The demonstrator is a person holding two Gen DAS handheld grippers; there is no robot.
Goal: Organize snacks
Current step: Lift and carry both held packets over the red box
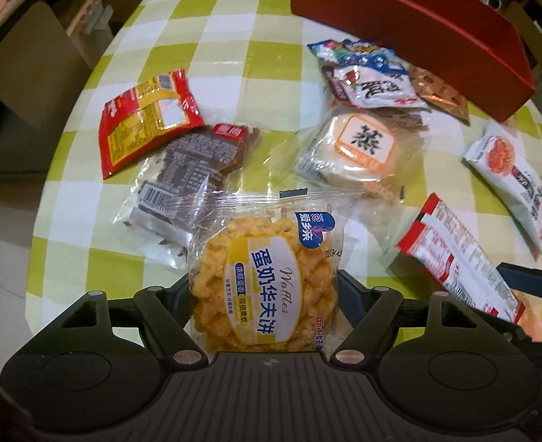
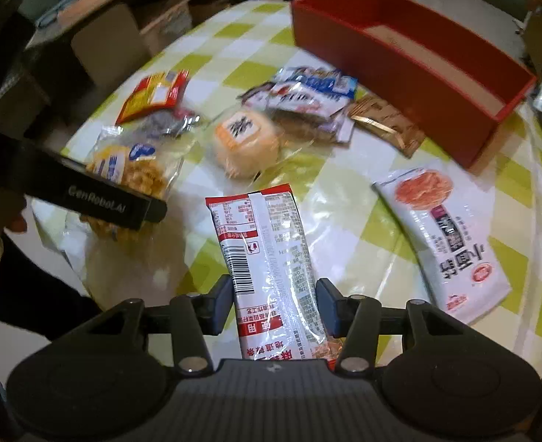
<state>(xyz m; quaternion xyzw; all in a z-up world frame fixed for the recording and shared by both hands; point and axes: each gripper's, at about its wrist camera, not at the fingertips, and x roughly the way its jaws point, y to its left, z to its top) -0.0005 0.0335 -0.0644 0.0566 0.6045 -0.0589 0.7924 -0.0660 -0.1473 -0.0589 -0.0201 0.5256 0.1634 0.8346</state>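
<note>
left tongs [image 1: 263, 294] clamp the waffle pack [image 1: 261, 287]; right tongs [image 2: 274, 305] clamp the red-white packet [image 2: 271, 258]; red box [image 2: 411, 70] far ahead of both

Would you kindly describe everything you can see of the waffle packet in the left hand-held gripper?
The waffle packet is a clear, crinkly plastic wrapper around a round, golden, bumpy waffle cake. A white and yellow label carries blue Chinese characters and the word "Waffles", with a blue heart-shaped logo near one corner. It looks sealed and whole. The left hand-held gripper grips it from both sides, its pads pressing the wrapper. Its far end overlaps a dark-printed clear packet above the checked tablecloth.
</note>
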